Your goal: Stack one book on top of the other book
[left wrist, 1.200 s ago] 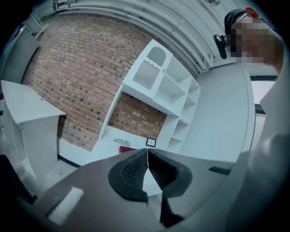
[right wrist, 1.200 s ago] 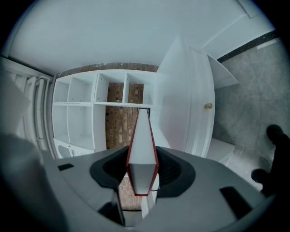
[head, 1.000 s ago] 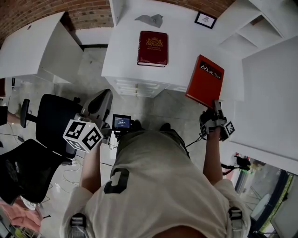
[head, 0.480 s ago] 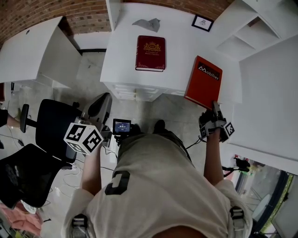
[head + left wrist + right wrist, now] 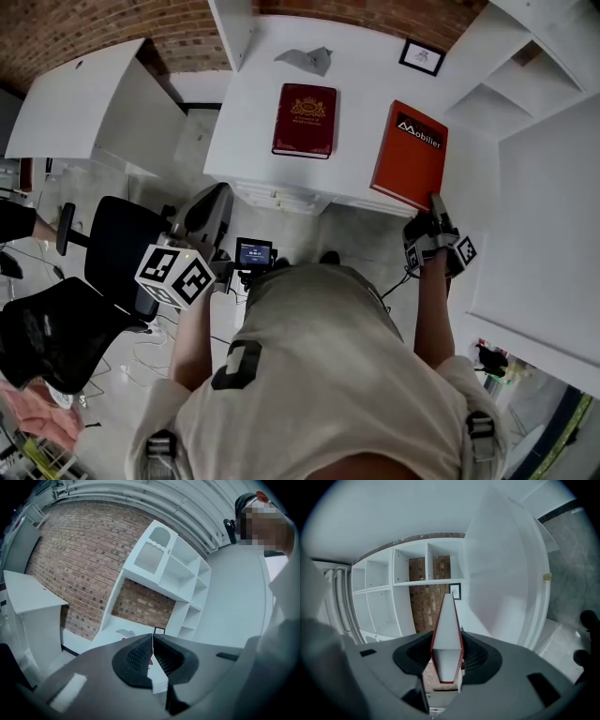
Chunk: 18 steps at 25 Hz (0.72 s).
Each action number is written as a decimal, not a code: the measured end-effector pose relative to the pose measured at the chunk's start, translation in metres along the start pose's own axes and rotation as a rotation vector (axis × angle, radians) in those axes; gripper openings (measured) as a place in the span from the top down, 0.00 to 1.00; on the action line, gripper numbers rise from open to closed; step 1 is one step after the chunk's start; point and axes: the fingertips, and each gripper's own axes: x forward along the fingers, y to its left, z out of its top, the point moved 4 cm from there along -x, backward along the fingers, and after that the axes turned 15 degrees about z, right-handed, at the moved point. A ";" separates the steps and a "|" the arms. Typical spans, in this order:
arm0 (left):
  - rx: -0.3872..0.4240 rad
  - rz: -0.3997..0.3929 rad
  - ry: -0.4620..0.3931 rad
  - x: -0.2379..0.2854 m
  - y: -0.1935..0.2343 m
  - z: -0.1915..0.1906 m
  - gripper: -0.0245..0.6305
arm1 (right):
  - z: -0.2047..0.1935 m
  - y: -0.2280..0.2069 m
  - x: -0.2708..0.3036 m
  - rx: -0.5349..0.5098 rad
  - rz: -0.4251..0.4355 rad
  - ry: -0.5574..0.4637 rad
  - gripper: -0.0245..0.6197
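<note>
Carried in toward the white tabletop (image 5: 356,103), the orange-red book (image 5: 410,155) now hangs mostly over the tabletop's right part, where a second ago its lower half stuck out past the front edge above the floor. The right claw (image 5: 447,641) has come forward with it and grips the book by its near corner; in the right gripper view the pads press on both red covers, with the white page block seen edge-on between them, so the claw is half closed on the book. The book is tilted, with its far end higher and its printed cover facing up. The dark red book (image 5: 305,120) lies flat on the tabletop to the left of the held one, well apart from it and unmoved. Behind it a crumpled grey thing (image 5: 305,58) and a small framed picture (image 5: 421,57) keep their places at the back. The left claw (image 5: 152,644) is held low at the person's left side, its marker cube (image 5: 176,275) a little nearer the tabletop than before; its jaws meet with nothing between them. A black office chair (image 5: 112,248) stands at the left.
</note>
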 end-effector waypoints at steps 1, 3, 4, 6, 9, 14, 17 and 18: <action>0.003 0.005 -0.001 0.003 -0.005 0.000 0.95 | 0.004 -0.001 0.004 0.006 0.004 0.008 0.71; 0.006 0.014 0.003 0.011 -0.017 -0.003 0.95 | 0.013 -0.005 0.010 0.024 0.007 0.017 0.71; 0.007 0.017 0.008 0.015 -0.022 -0.005 0.95 | 0.016 -0.006 0.013 0.034 0.009 0.021 0.71; 0.010 0.024 0.014 0.021 -0.035 -0.008 0.95 | 0.023 -0.008 0.018 0.050 0.017 0.038 0.71; 0.016 0.039 0.018 0.026 -0.052 -0.012 0.95 | 0.030 -0.012 0.025 0.071 0.022 0.074 0.71; 0.029 0.080 0.042 0.030 -0.073 -0.019 0.95 | 0.036 -0.015 0.041 0.115 0.041 0.120 0.71; 0.035 0.113 0.052 0.028 -0.081 -0.021 0.95 | 0.035 -0.018 0.052 0.129 0.047 0.160 0.71; 0.037 0.125 0.054 0.027 -0.083 -0.022 0.95 | 0.034 -0.018 0.055 0.137 0.048 0.169 0.71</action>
